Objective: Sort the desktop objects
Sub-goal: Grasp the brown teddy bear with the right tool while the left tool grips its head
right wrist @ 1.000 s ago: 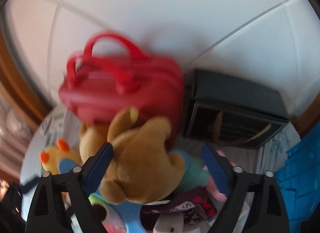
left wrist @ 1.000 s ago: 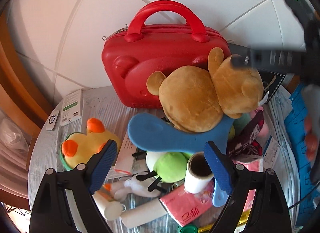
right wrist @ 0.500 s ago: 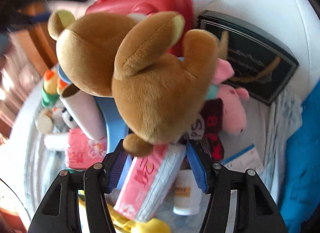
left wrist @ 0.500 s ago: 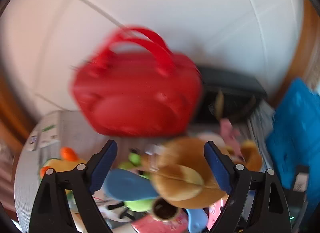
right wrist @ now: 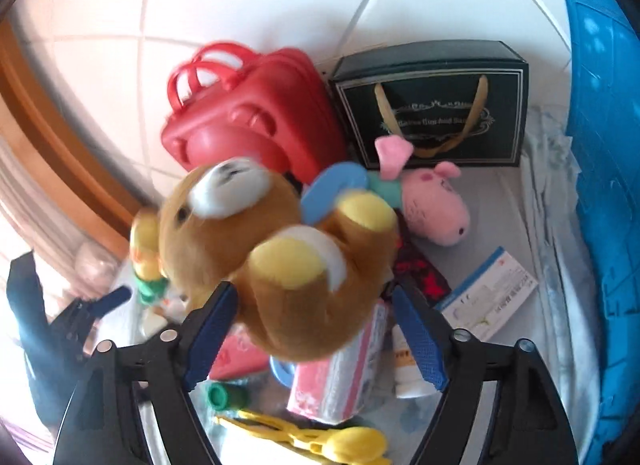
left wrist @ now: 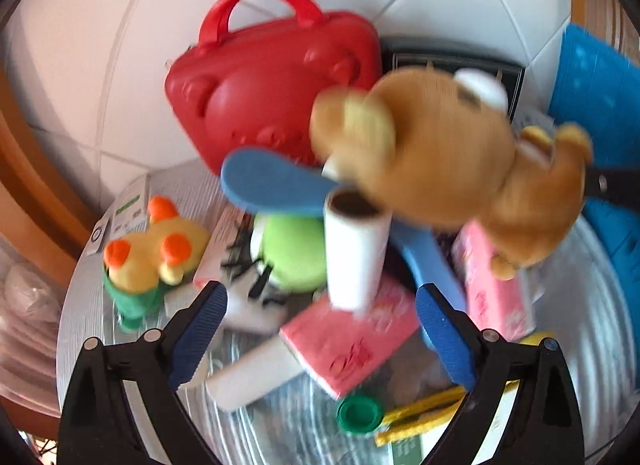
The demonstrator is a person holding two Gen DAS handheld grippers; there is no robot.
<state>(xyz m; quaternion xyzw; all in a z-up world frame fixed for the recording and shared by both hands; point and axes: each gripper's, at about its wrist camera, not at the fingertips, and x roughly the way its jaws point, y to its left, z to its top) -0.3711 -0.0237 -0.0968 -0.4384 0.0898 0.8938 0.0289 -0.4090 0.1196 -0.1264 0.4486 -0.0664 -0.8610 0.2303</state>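
**Bear lifted from the pile; left tool standing by**

I go left to right across the desktop. At the far left a yellow duck toy (left wrist: 154, 249) lies on the table (left wrist: 592, 349), untouched. The left gripper (left wrist: 320, 331) hovers over the clutter with its jaws opening and nothing between them; a white paper roll (left wrist: 354, 249) and a pink tissue pack (left wrist: 352, 345) lie just beyond its fingertips, not touched. Behind them stands the red case (left wrist: 264, 93), shut, with a black gift box (right wrist: 432, 105) beside it.

Further right, the right gripper (right wrist: 316, 329) grasps the brown teddy bear (right wrist: 280, 265) by its lower body, jaws easing slightly wider yet with both pads against the plush. The bear hangs head away from me, clear of the table, above the tissue pack. A pink pig toy (right wrist: 436, 209) rests beyond it.

My judgement: the step in hand is carrying the bear off the pile. The next move calls for a firm hold and a free landing spot among the soft toys; the slackening grip risks a drop.
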